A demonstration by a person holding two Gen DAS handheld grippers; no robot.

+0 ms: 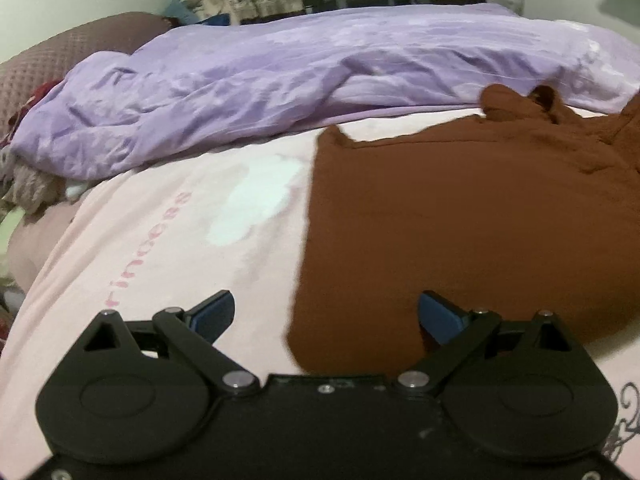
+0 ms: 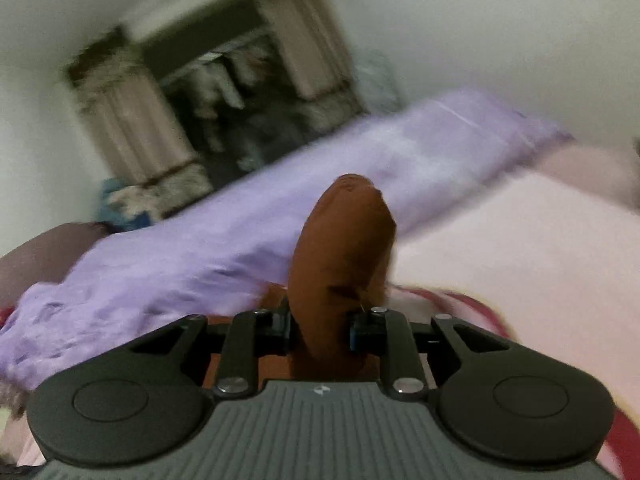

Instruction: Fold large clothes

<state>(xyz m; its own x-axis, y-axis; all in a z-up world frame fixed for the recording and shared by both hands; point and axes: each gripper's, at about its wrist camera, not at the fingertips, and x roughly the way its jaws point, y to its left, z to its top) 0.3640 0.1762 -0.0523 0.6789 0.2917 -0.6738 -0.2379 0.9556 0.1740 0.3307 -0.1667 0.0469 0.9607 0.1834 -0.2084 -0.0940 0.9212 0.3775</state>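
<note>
Left gripper (image 1: 326, 316), lower centre of the left wrist view: jaws wide, nothing between them, poised above the near edge of the brown garment (image 1: 460, 216). Garment spread flat, right half of frame, on the pink sheet (image 1: 160, 248); purple duvet (image 1: 260, 92) bunched behind, upper half.

Right gripper (image 2: 320, 330), lower centre of the right wrist view: narrow, clamped on a raised fold of the same garment (image 2: 340, 256), centre frame. Background blurred.
</note>
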